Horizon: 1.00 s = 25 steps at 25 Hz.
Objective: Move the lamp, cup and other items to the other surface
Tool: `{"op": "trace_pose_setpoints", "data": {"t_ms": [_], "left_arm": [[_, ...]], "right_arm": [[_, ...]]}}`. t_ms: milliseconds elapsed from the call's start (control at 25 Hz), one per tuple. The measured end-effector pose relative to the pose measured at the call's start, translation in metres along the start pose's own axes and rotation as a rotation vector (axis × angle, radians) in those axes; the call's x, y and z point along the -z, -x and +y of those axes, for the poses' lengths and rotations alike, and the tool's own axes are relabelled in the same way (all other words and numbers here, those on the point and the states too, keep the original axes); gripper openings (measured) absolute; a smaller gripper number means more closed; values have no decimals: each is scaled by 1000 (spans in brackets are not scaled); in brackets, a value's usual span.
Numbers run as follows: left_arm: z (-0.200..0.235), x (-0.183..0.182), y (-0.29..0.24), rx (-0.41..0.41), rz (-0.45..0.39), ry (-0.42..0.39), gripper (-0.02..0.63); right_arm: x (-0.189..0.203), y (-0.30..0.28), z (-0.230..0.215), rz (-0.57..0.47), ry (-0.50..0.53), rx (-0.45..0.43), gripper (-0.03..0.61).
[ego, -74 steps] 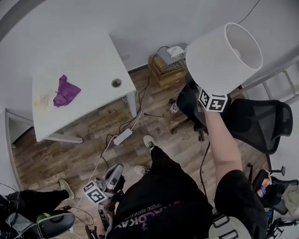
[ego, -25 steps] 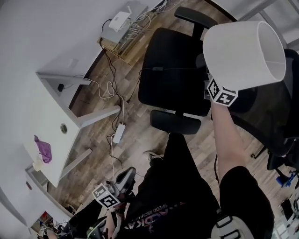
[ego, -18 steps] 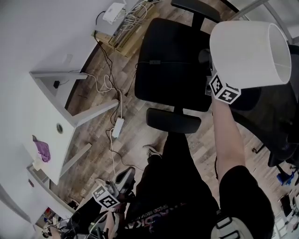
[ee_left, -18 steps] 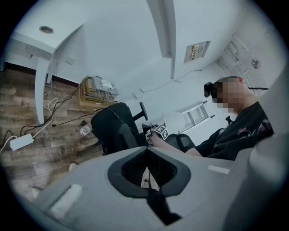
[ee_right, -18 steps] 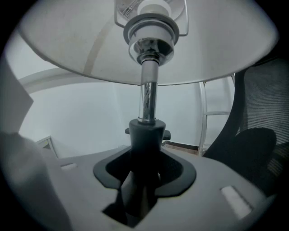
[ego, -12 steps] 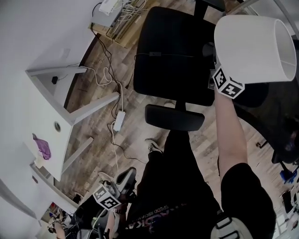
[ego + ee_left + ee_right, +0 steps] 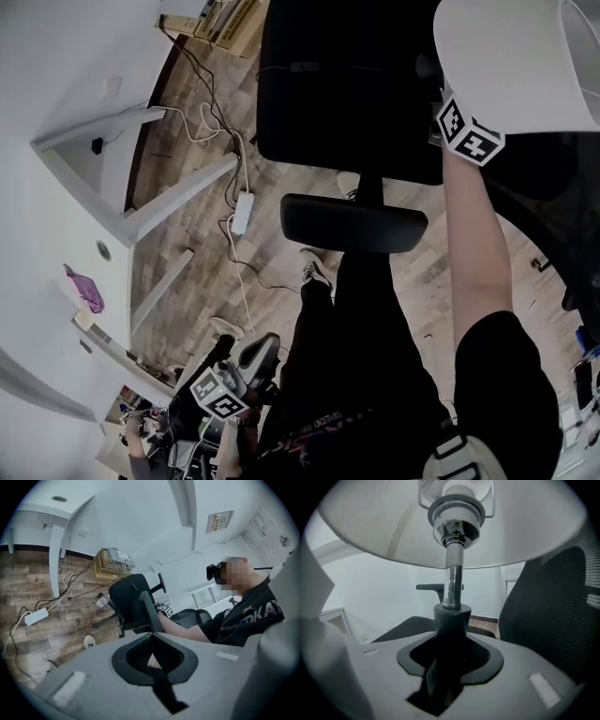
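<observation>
My right gripper is shut on the dark collar and chrome stem of the lamp, just under its bulb socket. The white lamp shade spreads wide above the jaws. In the head view the lamp shade is carried high at the top right, over a black office chair, and the right gripper is mostly hidden beneath it. The left gripper hangs low beside my leg. In its own view the left gripper has its jaws together with nothing held.
A black office chair stands directly ahead, and a mesh-backed chair is to the right. The white desk with a purple cloth lies far left. A power strip and cables trail over the wood floor.
I have turned away from the white desk, which slid to the left edge. The lamp stays in the right gripper and has come down. The left gripper has dropped a little.
</observation>
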<state>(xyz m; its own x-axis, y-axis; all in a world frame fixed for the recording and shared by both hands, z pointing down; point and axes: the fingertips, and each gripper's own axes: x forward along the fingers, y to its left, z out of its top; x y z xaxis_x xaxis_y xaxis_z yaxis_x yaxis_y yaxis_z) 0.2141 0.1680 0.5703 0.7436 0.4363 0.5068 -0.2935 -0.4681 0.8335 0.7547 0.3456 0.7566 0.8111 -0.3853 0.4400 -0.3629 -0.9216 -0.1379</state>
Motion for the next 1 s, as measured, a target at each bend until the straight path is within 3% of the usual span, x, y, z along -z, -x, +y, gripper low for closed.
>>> {"op": "trace_pose_setpoints", "data": {"t_ms": [200,360,560,1000], "left_arm": [[8,-4,-7,9,-19,-8,-2],[10,1,-13,-5,28,26,-2],[11,4,-12,-9,21,37,-2],[13,14,-15,9,0,66,-2]], "right_arm": [[14,-7,-1,-2,19,6,160],[16,-8,0,-8,28,-3,160],[41,-5,-1,37,30,-8,160],[47,0,-4,33,0,-10,161]]}}
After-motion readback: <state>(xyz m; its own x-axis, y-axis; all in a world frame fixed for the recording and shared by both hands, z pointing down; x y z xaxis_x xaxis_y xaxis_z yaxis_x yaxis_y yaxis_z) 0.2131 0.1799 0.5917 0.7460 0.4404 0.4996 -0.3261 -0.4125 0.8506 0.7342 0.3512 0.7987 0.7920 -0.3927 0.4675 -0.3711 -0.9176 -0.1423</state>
